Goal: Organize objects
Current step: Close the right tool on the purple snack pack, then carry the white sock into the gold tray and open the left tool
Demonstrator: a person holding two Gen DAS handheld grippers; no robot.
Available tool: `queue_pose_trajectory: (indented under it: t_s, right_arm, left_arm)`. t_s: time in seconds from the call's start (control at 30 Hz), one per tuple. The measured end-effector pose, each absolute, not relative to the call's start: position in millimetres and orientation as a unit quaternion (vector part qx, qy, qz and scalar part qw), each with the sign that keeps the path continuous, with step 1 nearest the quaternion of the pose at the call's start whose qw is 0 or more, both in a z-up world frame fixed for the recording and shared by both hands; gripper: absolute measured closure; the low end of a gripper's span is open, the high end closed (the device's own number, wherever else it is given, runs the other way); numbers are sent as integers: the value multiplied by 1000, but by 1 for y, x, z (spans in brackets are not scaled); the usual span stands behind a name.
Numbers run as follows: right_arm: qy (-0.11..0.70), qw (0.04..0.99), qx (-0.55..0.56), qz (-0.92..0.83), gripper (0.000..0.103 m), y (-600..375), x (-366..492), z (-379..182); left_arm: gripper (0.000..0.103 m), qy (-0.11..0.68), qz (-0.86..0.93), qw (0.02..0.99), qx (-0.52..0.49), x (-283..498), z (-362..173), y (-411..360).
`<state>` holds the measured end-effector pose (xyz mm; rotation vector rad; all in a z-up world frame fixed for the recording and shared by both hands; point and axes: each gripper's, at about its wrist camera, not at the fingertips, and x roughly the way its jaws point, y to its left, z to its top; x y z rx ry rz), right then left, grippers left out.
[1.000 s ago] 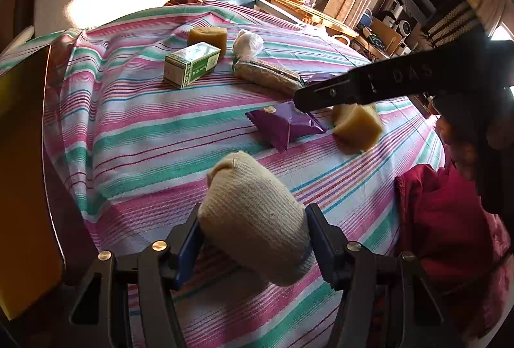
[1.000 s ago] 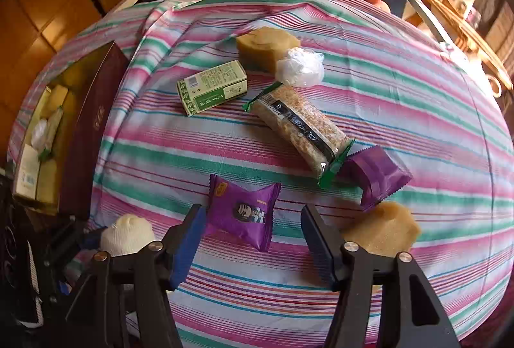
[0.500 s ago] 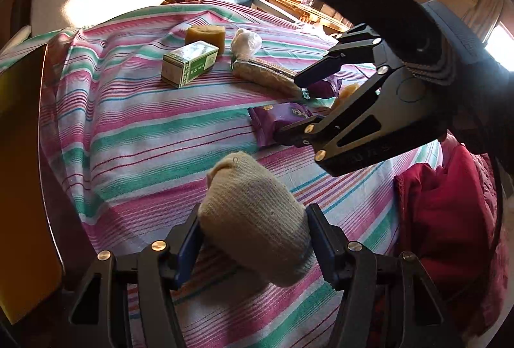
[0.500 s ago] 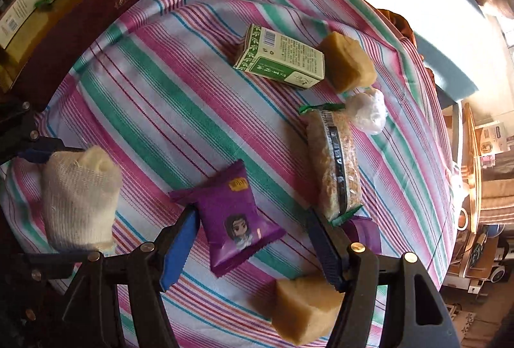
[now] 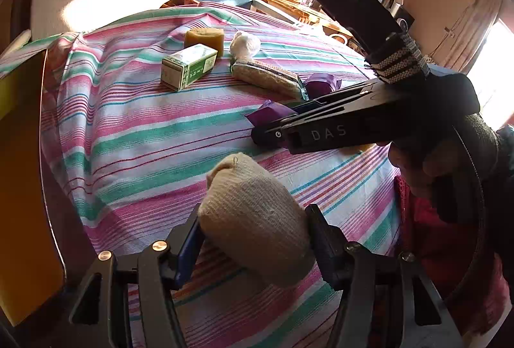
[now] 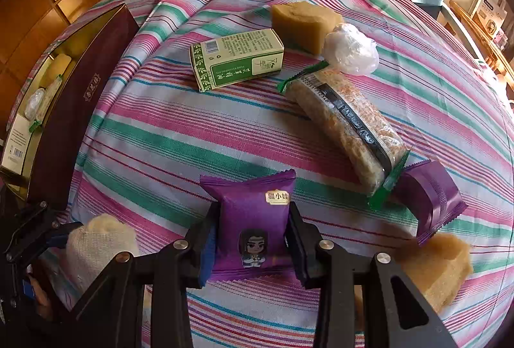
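The left gripper [image 5: 253, 238] has its jaws closed on a cream knitted bundle [image 5: 253, 219], which sticks up and forward between them above the near edge of the striped cloth [image 5: 144, 136] that covers the table. The right gripper [image 6: 252, 243] has its jaws pressed against both sides of a purple packet [image 6: 252, 219] with a cartoon figure printed on it; the packet lies flat on the cloth, its crimped far end reaching past the fingertips. From the left wrist view the right gripper [image 5: 273, 131] reaches in from the right, low over the cloth, with the packet [image 5: 268, 113] showing at its tip. Just right of that packet, a second purple packet [image 6: 430, 197] lies touching the green end of a long rice bar [image 6: 347, 129] in clear wrap. A tan block [image 6: 433, 264] sits near the right gripper, just below the second packet. Further out, a green and white box [image 6: 237, 58] lies on its side, with another tan block [image 6: 302, 23] behind it and a white wrapped ball [image 6: 350, 49] touching the far end of the bar. At the left edge of the table stands a dark maroon tray [image 6: 74, 110] with a gold lining, holding several items that are too small to tell apart.
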<state>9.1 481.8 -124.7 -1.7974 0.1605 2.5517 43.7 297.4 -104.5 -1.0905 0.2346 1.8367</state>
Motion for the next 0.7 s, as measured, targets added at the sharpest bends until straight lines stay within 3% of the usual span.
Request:
queue_pose_trajectory:
  t_s: [0.7]
  right_arm:
    - [39,10,-551,834,64,483,14,-122]
  left_arm:
    - [42,82,842,384,-369,43,-19,229]
